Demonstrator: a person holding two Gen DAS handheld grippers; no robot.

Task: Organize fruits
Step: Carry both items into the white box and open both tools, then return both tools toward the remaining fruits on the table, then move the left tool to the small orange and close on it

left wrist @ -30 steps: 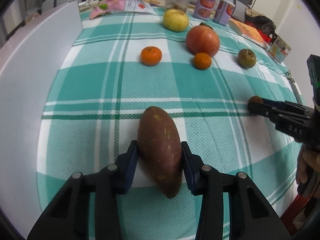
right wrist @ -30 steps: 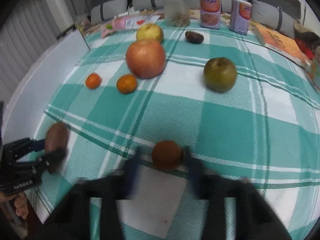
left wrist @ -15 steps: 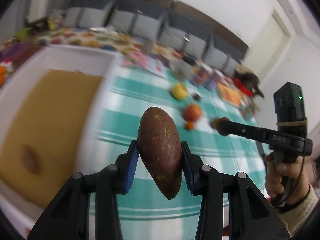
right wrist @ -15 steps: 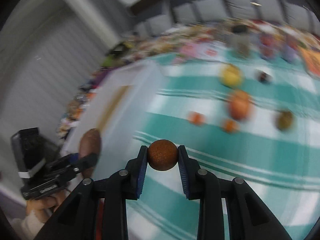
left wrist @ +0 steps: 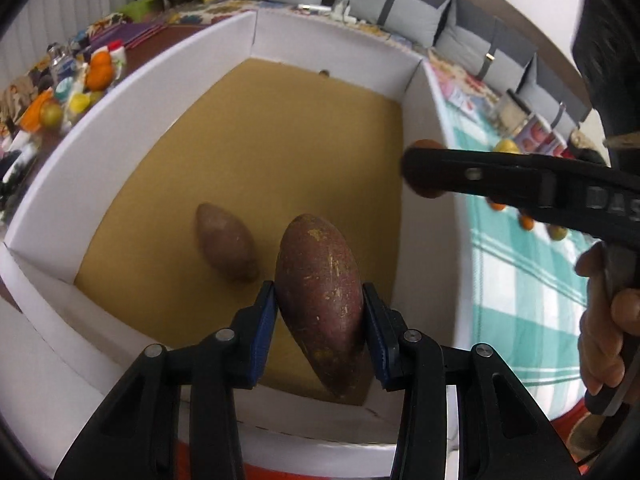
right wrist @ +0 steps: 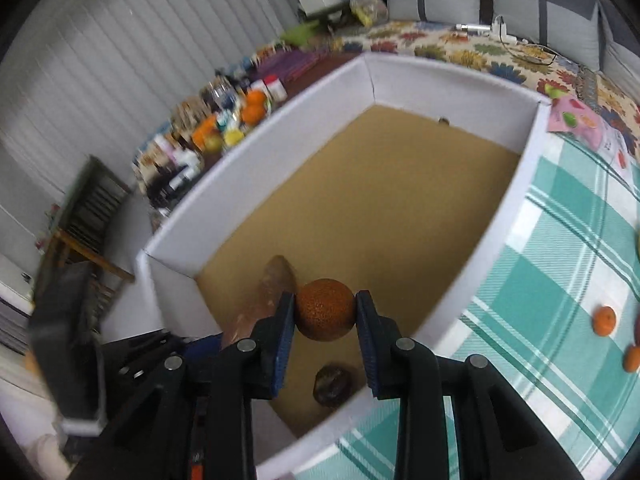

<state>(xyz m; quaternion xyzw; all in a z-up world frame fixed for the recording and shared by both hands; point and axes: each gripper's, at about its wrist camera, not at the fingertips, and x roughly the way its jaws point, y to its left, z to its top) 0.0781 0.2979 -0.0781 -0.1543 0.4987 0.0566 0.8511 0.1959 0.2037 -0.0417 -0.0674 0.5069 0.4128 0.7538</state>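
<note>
Hanging above the white-walled box (left wrist: pixel 416 128), the left gripper (left wrist: pixel 320 316) has its blue pads pressed on either side of a long reddish sweet potato (left wrist: pixel 320 292), which points nose-down over the near right part of the tan box floor (left wrist: pixel 280 140). The right gripper (right wrist: pixel 325 320) pinches a small round brown-orange fruit (right wrist: pixel 325 310) between its pads, over the near end of the same box, close to its right wall. In the left wrist view that gripper crosses from the right, just above the box's right wall, so the two tools sit close together there — the tight spot. Beyond them the box floor is bare up to the far wall.

A second sweet potato (left wrist: pixel 226 240) lies on the floor just left of the held one, apart from it. In the right wrist view a dark rounded object (right wrist: pixel 332 382) lies on the floor below the held fruit; what it is I cannot tell.

The box stands on a teal-and-white checked tablecloth (right wrist: pixel 560 280), its right wall along the cloth. Two small orange fruits (right wrist: pixel 605 320) show on the cloth at the right edge of the right wrist view. Grey cushions (left wrist: pixel 400 4) line the far side of the room, and a cluttered shelf of bottles and oranges (right wrist: pixel 224 120) runs along the box's left side — beside vertical blinds (right wrist: pixel 120 60).
</note>
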